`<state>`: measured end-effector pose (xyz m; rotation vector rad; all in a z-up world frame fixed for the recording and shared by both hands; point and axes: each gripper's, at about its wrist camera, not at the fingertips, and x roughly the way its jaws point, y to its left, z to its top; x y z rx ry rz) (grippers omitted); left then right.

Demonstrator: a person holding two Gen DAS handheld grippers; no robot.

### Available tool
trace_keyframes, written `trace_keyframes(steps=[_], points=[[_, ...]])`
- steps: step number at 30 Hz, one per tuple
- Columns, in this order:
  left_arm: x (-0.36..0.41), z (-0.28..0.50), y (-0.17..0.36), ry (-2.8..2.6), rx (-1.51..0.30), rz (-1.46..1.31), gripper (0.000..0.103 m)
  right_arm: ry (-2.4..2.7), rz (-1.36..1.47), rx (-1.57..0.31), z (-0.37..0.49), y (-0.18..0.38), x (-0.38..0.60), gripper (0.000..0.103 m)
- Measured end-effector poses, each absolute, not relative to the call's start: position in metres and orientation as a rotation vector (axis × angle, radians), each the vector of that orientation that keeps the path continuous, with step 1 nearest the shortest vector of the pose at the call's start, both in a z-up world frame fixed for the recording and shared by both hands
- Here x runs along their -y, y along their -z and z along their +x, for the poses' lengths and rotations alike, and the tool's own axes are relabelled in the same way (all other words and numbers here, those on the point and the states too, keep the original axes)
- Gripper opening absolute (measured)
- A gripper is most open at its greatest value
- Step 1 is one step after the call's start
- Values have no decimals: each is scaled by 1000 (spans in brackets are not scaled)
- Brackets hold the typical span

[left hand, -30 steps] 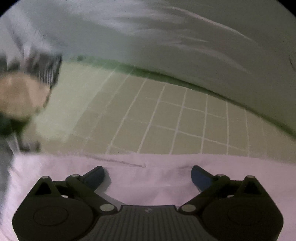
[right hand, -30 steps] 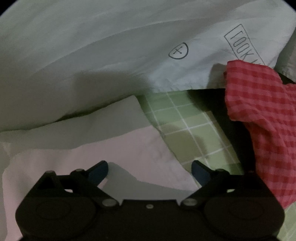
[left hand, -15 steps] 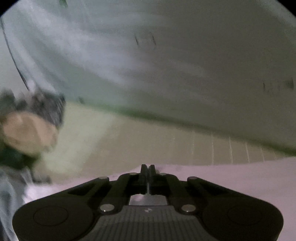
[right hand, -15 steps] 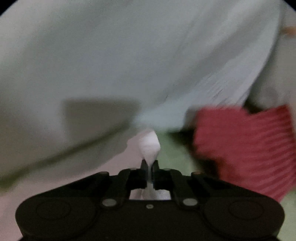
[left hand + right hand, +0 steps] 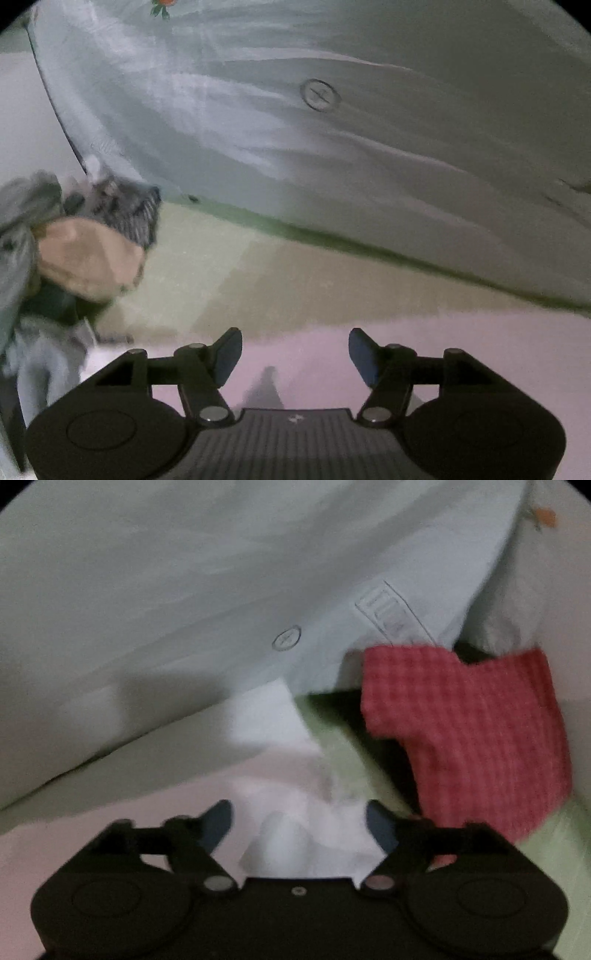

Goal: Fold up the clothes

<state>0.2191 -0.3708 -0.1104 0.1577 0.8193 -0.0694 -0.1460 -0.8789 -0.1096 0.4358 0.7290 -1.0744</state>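
A pale pink cloth (image 5: 461,350) lies flat on the green checked surface (image 5: 295,273). My left gripper (image 5: 294,334) hovers over its edge. The jaws are opening, and nothing is pinched between the blue pads (image 5: 229,350). In the right wrist view, a corner of the same pink cloth (image 5: 122,794) is bunched up loosely between the fingers of my right gripper (image 5: 299,806). Its jaws are also opening, and the pads do not press on the fabric. The picture is blurred.
A large pale blue-white garment (image 5: 332,147) with a printed circle lies behind the pink cloth and also fills the back of the right view (image 5: 184,590). A red checked cloth (image 5: 472,731) lies at the right. A grey and tan clothes pile (image 5: 85,254) sits left.
Both grippers shut on the pink cloth's edge half a second ago and lifted it. Now both have opened again and the cloth has dropped loose.
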Motion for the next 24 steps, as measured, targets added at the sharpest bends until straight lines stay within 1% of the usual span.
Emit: trace_keyframes(steps=[2,4,5,8,11,17,24], points=[[367,191,103,103,-839,124,72,1039,476,-725,-164,107,855,87],[365,159,93,127,-836,96,77,1009,488,-729,-186,100,819,99],[362,142,87,141,-833,81,81,996,487,-727,-197,96,799,101],[356,89,72,201,-816,41,89,949,478,-709,-237,86,743,103],[350,40,61,268,-787,28,94,923,483,-679,-276,79,698,103],[337,-26,57,294,-780,8,95,938,475,-697,-340,82,649,103],[339,-93,66,291,-808,8,95,987,469,-762,-408,99,637,103]])
